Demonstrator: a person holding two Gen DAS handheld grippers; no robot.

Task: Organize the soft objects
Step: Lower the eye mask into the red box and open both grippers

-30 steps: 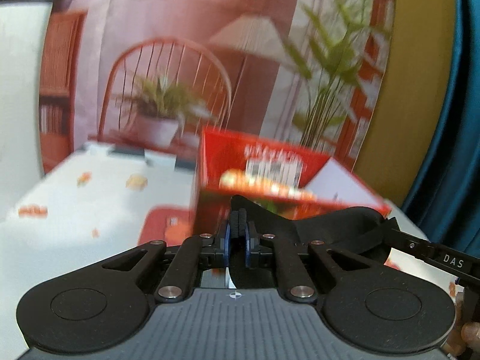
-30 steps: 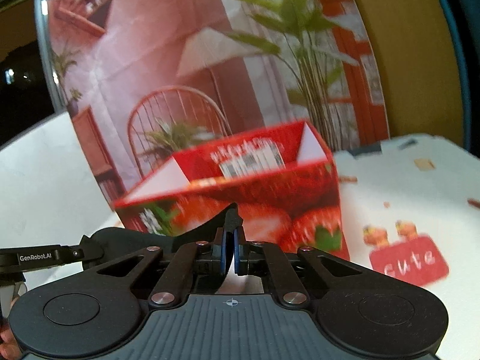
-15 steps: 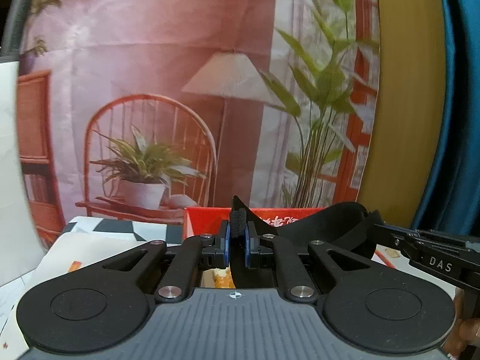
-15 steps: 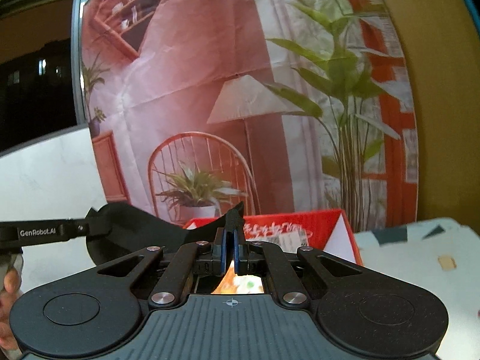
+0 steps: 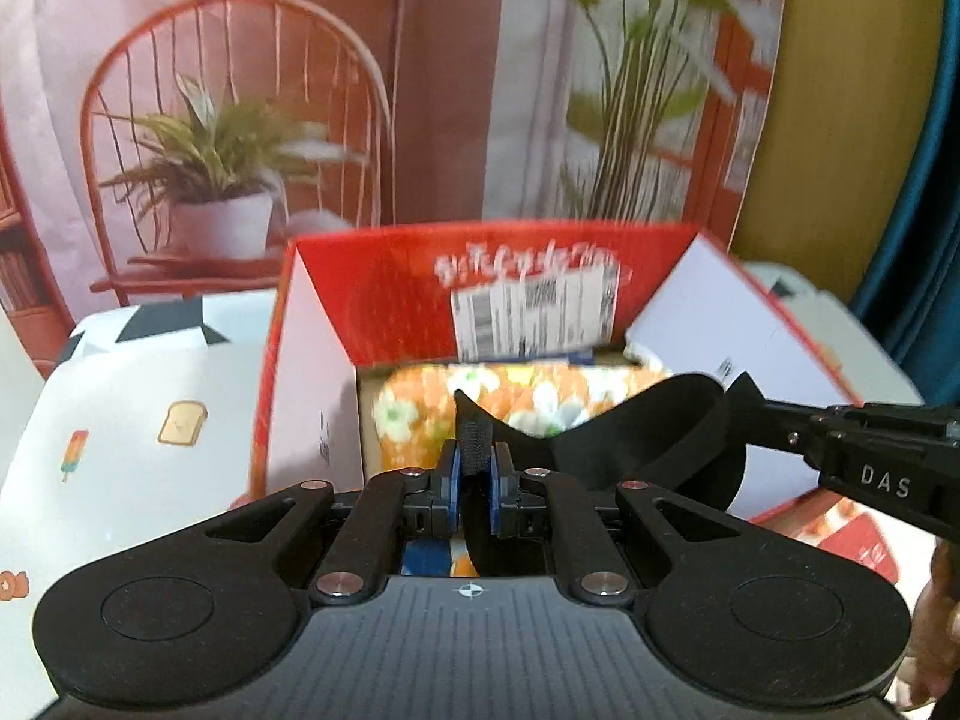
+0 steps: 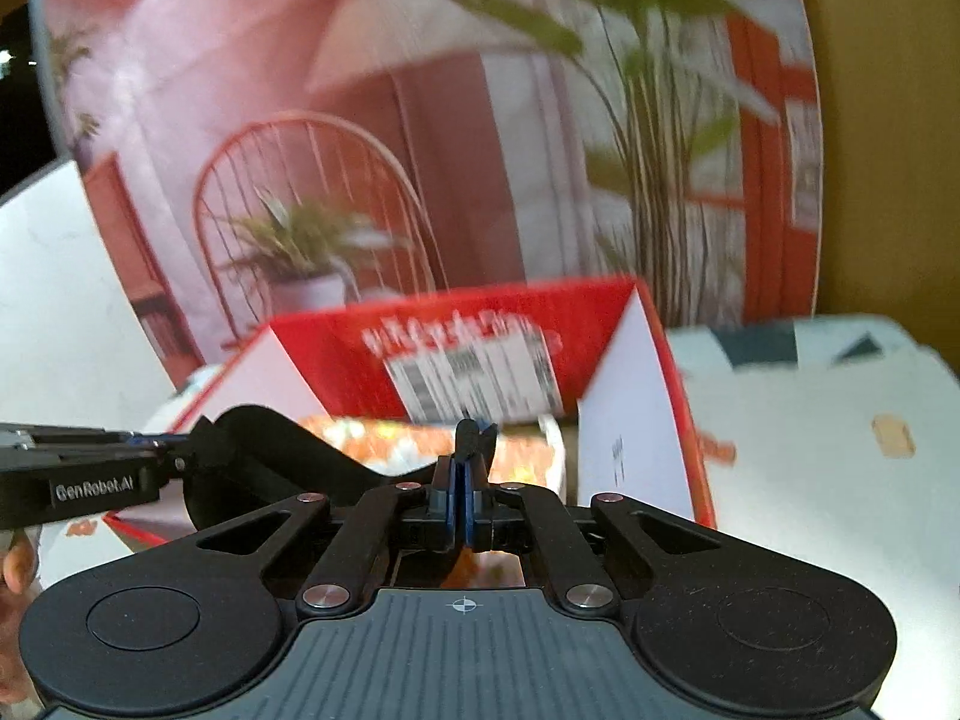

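A black soft band (image 5: 648, 426) hangs stretched between my two grippers, over an open red cardboard box (image 5: 384, 288). My left gripper (image 5: 474, 450) is shut on one end of the band. My right gripper (image 6: 463, 468) is shut on the other end, and the band (image 6: 282, 450) curves off to the left there. An orange floral soft item (image 5: 522, 396) lies inside the box, also seen in the right wrist view (image 6: 420, 444). The right gripper enters the left wrist view from the right, the left gripper enters the right wrist view from the left.
The box (image 6: 498, 324) stands on a white table cover (image 5: 120, 432) printed with small food pictures. A backdrop (image 5: 240, 90) showing a chair, potted plant and lamp stands right behind the box. A blue curtain (image 5: 924, 180) hangs at far right.
Both grippers have tilted down and come closer over the box, so its inside and the floral item show now. The band stays held in both.
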